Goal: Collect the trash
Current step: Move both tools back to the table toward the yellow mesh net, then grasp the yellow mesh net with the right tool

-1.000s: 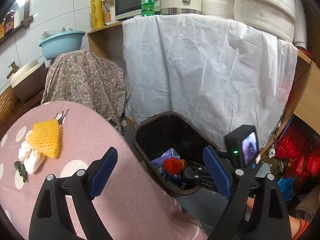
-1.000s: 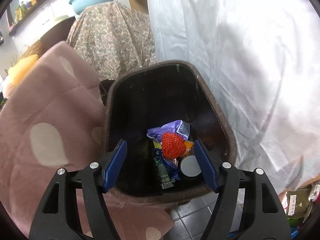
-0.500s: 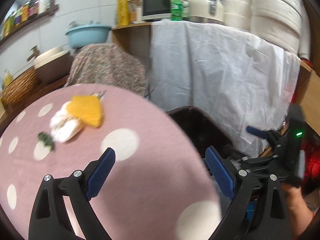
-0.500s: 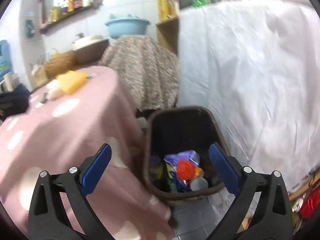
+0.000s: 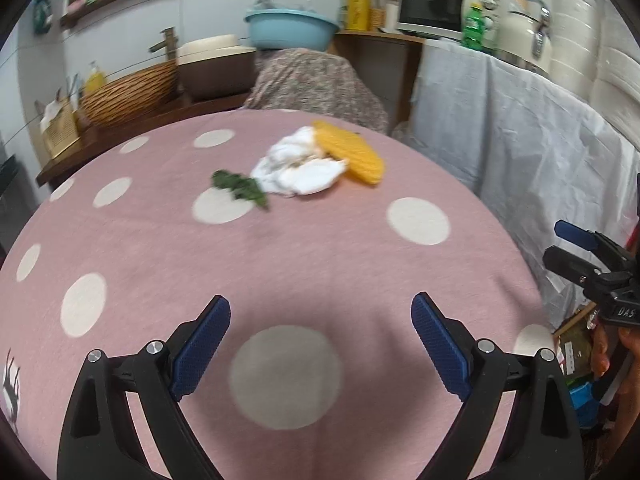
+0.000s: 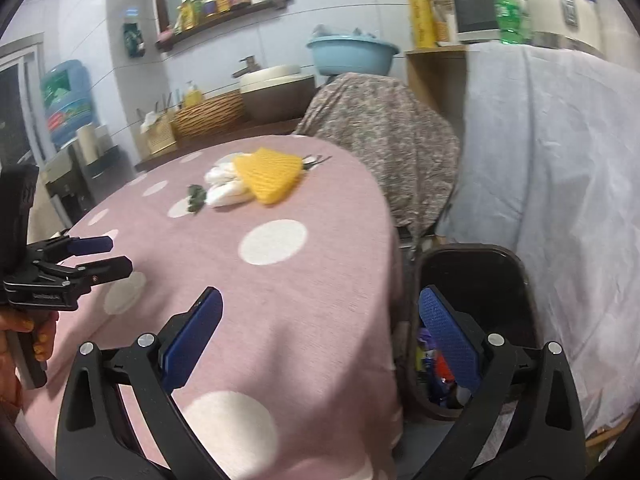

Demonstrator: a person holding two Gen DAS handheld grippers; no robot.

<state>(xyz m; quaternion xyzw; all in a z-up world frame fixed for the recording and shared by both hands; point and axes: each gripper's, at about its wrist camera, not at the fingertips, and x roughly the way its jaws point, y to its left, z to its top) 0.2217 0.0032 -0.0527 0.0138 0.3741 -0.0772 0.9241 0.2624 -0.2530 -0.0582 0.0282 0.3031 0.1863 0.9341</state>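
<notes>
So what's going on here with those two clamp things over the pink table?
A person is clearing trash with a hand-held gripper in each hand. Both the left gripper and the right gripper are open and empty. A yellow foam net, crumpled white tissue and green leaf scraps lie on the table. The bin beside it holds some rubbish.

Foam net (image 6: 269,176), tissue wad (image 6: 224,188) and leaf scrap (image 6: 196,199) lie together on the surface (image 6: 320,280); bin (image 6: 480,280) stands right, below its edge

Soft, even indoor light; both fisheye views curve at edges, blurred slightly by motion.
</notes>
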